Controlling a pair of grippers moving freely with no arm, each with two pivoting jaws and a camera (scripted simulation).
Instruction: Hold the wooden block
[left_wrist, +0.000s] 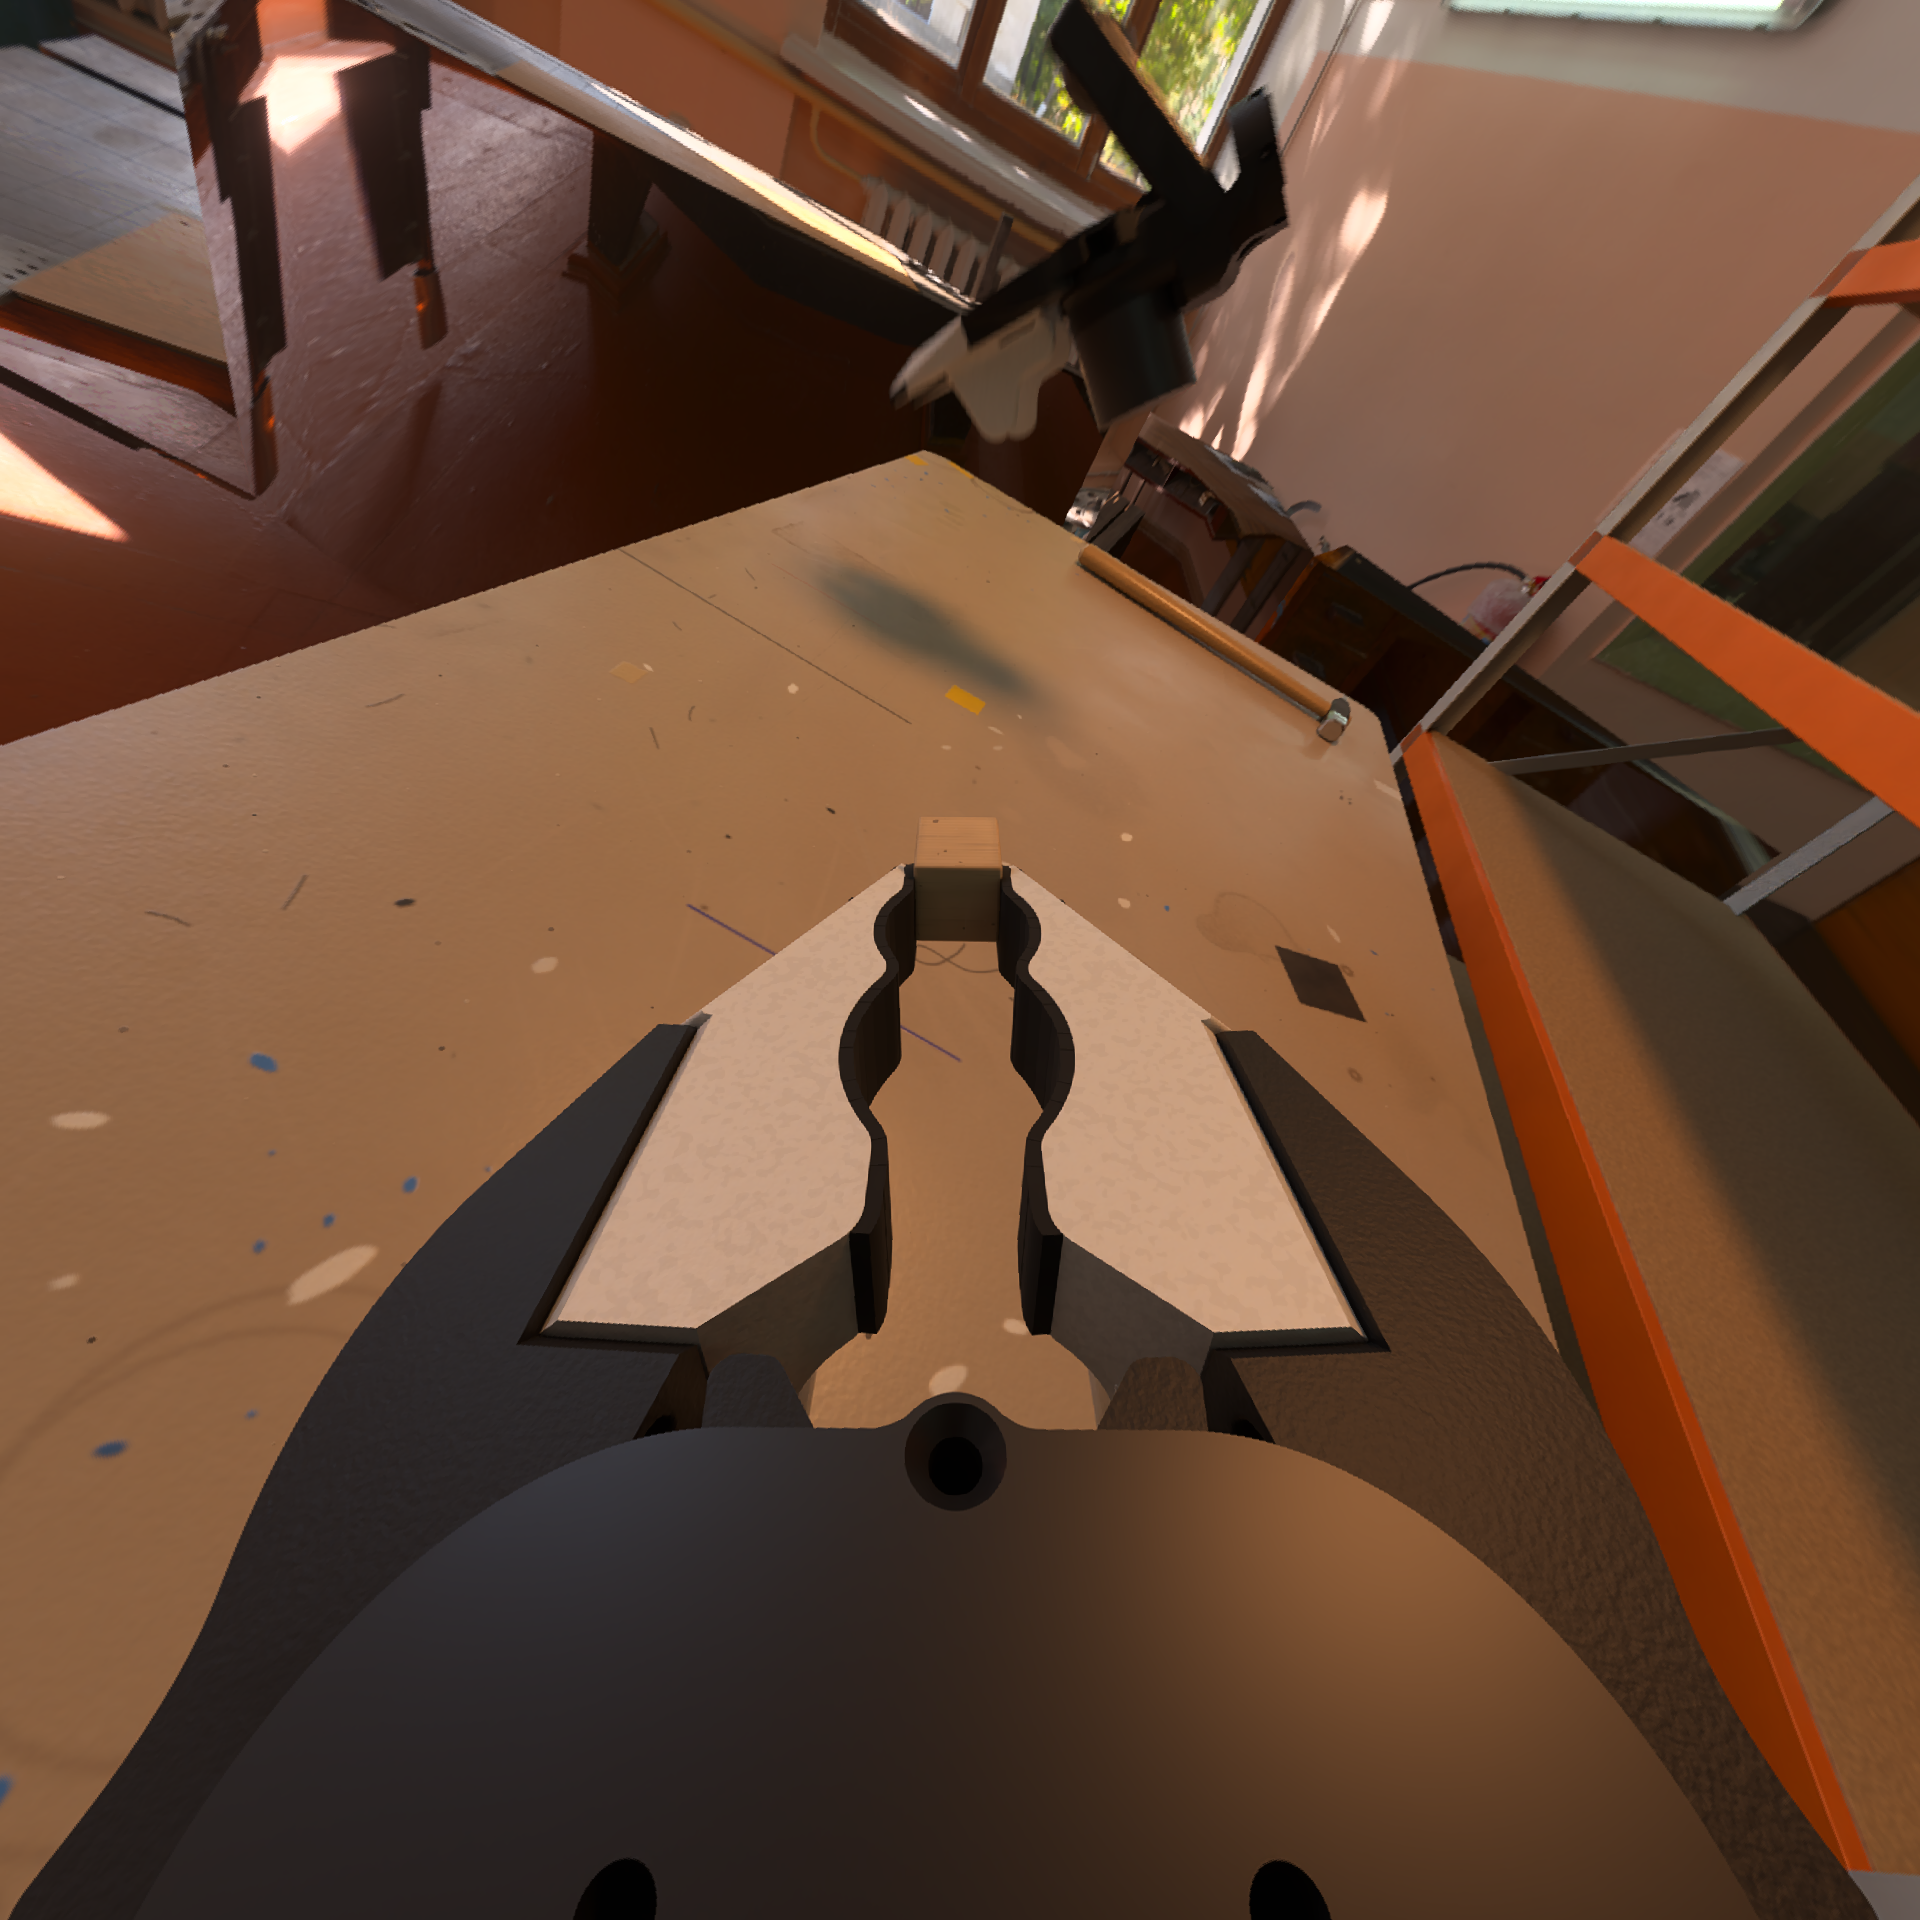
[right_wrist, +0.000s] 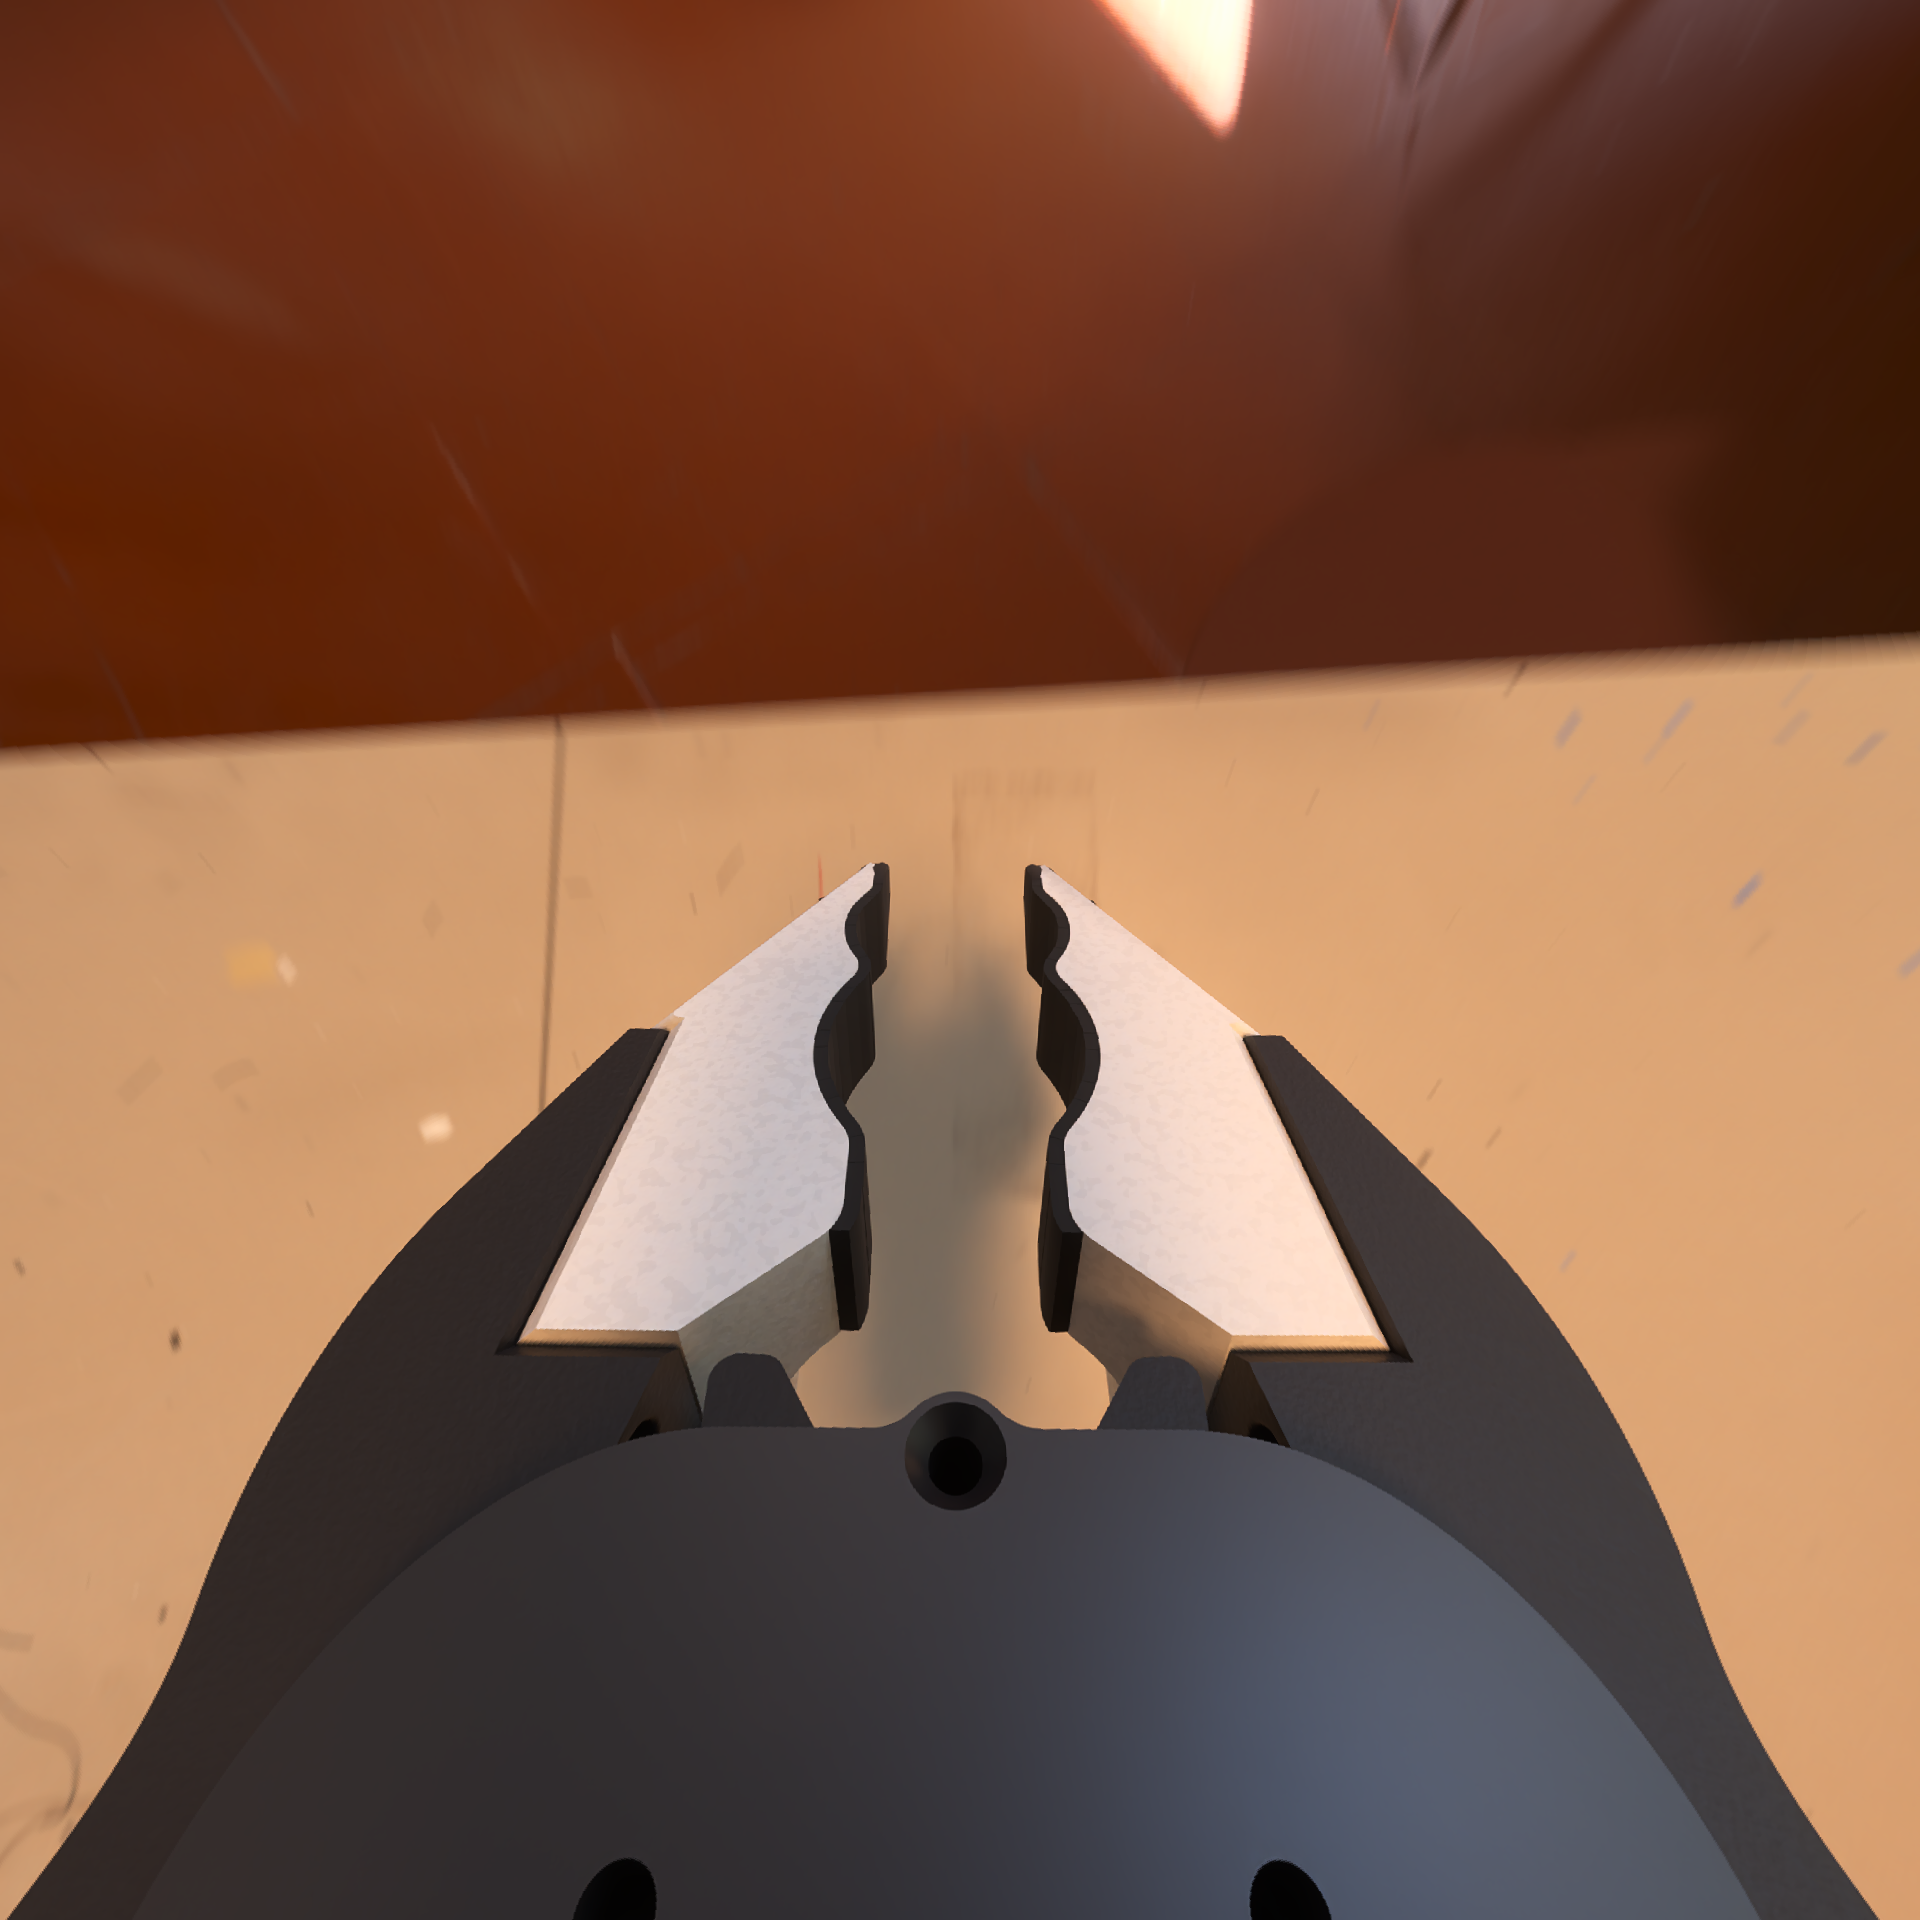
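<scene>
The wooden block (left_wrist: 957, 847), a small pale cube, sits between the fingertips of my left gripper (left_wrist: 957, 891), which is shut on it over the tan table (left_wrist: 520, 883). My right gripper (right_wrist: 956, 883) is open and empty, and points down at the table near its edge. It also shows in the left wrist view (left_wrist: 1091, 301), in the air beyond the far end of the table, well away from the block.
A hammer (left_wrist: 1210, 639) with a wooden handle lies along the table's far right edge. An orange-framed rack (left_wrist: 1662, 1299) stands close on the right. A small dark square patch (left_wrist: 1320, 982) lies on the table right of the block. Red-brown floor (right_wrist: 831, 364) lies beyond the table edge.
</scene>
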